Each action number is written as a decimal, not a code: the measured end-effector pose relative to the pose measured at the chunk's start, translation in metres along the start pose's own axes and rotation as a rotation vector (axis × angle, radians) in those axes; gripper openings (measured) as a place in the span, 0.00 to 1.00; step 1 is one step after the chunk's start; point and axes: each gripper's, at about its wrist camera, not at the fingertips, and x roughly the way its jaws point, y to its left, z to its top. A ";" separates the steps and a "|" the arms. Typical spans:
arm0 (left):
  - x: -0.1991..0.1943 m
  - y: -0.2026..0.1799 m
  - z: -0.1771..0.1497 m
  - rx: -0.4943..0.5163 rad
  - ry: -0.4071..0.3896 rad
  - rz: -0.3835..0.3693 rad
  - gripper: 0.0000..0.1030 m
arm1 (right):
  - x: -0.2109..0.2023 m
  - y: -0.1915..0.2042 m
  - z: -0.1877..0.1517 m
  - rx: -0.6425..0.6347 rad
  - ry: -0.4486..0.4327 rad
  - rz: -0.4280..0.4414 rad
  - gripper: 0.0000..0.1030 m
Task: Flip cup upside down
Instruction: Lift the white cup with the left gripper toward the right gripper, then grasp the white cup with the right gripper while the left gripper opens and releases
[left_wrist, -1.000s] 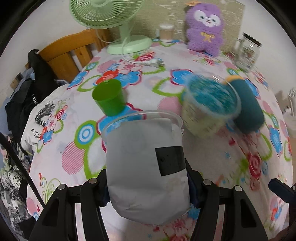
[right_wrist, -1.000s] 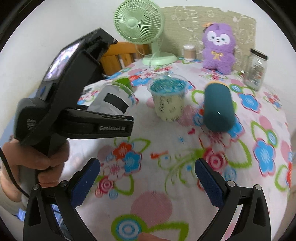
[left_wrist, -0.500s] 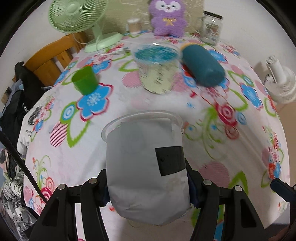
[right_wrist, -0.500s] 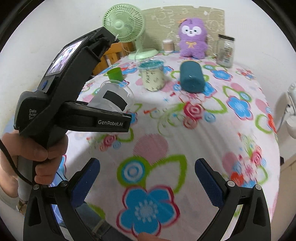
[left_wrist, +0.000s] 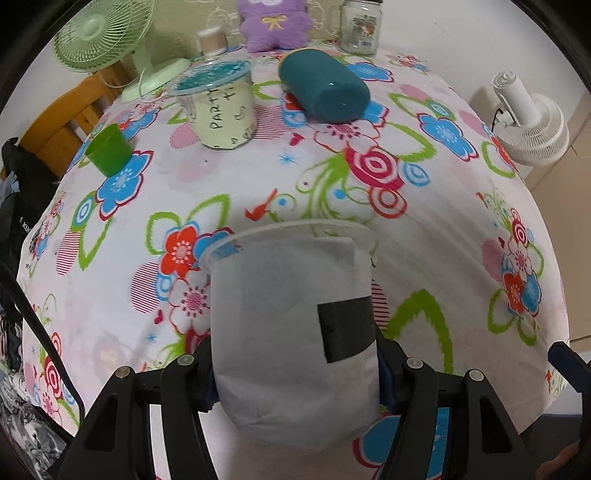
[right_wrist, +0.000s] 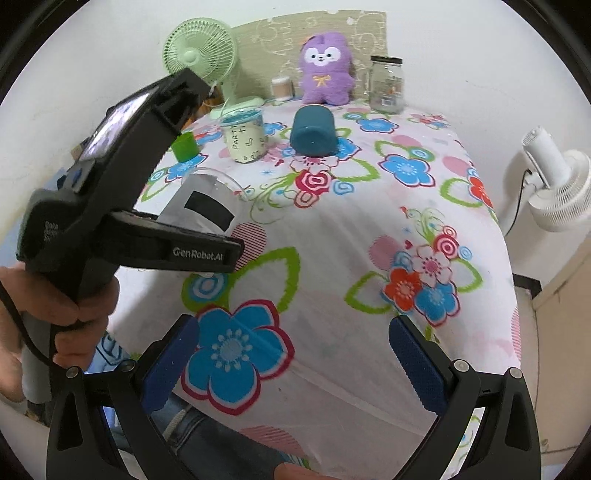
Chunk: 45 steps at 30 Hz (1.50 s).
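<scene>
The left hand-held gripper (left_wrist: 295, 365) clamps a grey-wrapped clear cup (left_wrist: 295, 325) above the floral tabletop (left_wrist: 461, 258); the right hand-held gripper (right_wrist: 295, 354) gapes wide, holding nothing. A teal cup (left_wrist: 325, 88) lies tipped beyond.

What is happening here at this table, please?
A person holds a gripper in each hand above a table with a flowered cloth. The left gripper is shut on a clear plastic cup wrapped in grey paper, held in the air with its rim pointing away from the camera. The right gripper is open and holds nothing. Further back stand a small green cup, a "party" cup and a teal cup lying on its side.
</scene>
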 end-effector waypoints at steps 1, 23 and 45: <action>0.000 -0.001 -0.001 -0.001 0.000 -0.003 0.64 | -0.001 -0.001 0.000 0.002 -0.001 -0.002 1.00; -0.059 0.027 0.003 -0.050 -0.144 -0.084 0.84 | -0.022 0.025 0.020 -0.038 -0.048 -0.039 1.00; -0.081 0.144 -0.013 -0.242 -0.247 -0.083 0.89 | 0.043 0.077 0.060 0.022 0.033 -0.159 1.00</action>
